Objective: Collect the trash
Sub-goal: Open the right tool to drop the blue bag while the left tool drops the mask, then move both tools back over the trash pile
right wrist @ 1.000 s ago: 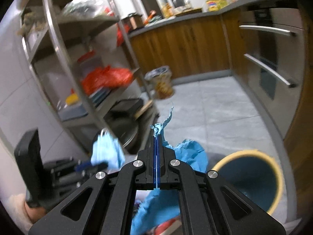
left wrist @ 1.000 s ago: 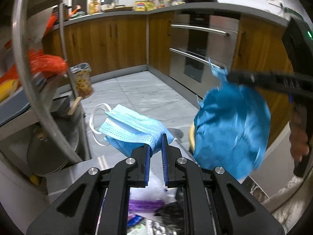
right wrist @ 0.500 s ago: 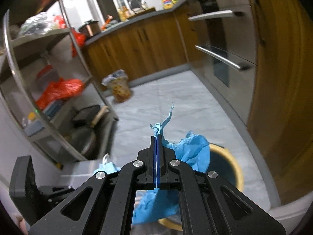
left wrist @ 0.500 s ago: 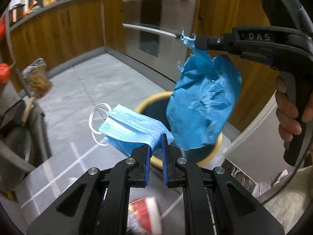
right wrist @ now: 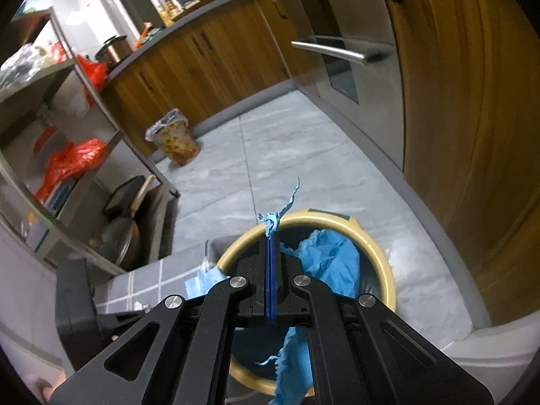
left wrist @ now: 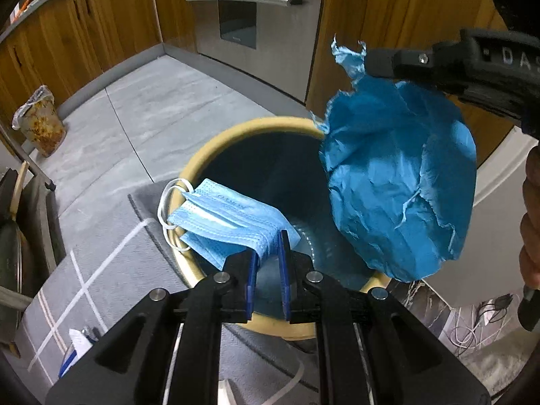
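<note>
Two soft, featherlight scraps hang over the bin (left wrist: 236, 128) — your left claw (left wrist: 268, 249), jaws just easing apart, pinches the face mask (left wrist: 222, 219) by one end at the near rim; your right claw (right wrist: 271, 236) is clenched on the torn corner of the blue paper (left wrist: 398, 182). Both flutter — let go low.

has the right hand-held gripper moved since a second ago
Yes. The right hand-held gripper, shut on the blue paper, has come down over the yellow-rimmed bin.
</note>
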The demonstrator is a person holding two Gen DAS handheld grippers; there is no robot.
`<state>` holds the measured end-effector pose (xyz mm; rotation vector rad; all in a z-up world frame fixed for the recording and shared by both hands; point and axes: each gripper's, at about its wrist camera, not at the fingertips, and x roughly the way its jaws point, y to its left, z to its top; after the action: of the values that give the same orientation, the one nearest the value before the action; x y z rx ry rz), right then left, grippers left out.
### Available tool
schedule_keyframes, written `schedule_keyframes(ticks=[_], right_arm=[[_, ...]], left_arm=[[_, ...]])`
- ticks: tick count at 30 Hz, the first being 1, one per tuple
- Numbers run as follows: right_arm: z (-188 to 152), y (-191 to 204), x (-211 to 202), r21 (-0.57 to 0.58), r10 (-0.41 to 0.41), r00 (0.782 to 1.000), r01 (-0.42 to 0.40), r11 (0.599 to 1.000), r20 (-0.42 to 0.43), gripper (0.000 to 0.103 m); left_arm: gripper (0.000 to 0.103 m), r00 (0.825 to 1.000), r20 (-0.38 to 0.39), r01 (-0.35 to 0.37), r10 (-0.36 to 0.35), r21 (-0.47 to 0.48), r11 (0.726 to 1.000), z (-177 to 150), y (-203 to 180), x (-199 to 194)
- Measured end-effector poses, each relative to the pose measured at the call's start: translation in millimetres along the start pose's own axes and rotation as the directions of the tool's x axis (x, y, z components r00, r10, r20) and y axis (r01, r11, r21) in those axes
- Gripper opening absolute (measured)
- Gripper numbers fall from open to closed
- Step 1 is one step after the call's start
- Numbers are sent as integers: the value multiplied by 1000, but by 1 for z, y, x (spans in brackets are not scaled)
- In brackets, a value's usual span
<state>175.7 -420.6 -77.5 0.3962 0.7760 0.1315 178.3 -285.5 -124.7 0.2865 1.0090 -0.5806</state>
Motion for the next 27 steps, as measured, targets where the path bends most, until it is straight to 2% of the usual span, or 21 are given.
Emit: schedule_keyframes(ticks=[2,4,5,6,10,12,14,20,23,27], right_arm=[[0,-1,4,10,-1,1000,1,1000,-13,2],[0,0,6,-1,4,1000,-4,1000,-15,2],[0,0,6,-8,-2,1000,2,1000,-14,2],[0,-1,6,-9,-3,1000,3,1000,-14,2],[1,-1,8,6,0,1000,0,1000,-19,3],[1,0,12,-1,-2,1000,1,1000,-30,8],[0,2,13,-5,-10,999,9,1000,-37,32],[-1,13,3,-43,-27,999,26,999,-17,67],[-5,24,-6,-82,-38,999,38,996,0,76],[-13,45,-20,-122,-24,1000,26,992,17,81]], left_arm=[[22,1000,-2,-3,3,1,1000,-1,-1,3],[38,1000,16,-13,13,7,1000,0,-1,2],[49,1000,26,-17,17,7,1000,-1,-2,-1],[55,999,36,-17,17,3,1000,-1,-2,-4],[57,999,50,-10,11,-27,1000,-2,2,-16],[59,998,67,-13,16,-36,999,-5,5,-28],[61,996,85,-22,26,-48,999,-8,11,-43],[69,986,152,-53,71,-121,991,-26,36,-101],[74,976,187,-89,115,-144,986,-42,44,-135],[80,960,216,-141,178,-176,974,-65,58,-176]])
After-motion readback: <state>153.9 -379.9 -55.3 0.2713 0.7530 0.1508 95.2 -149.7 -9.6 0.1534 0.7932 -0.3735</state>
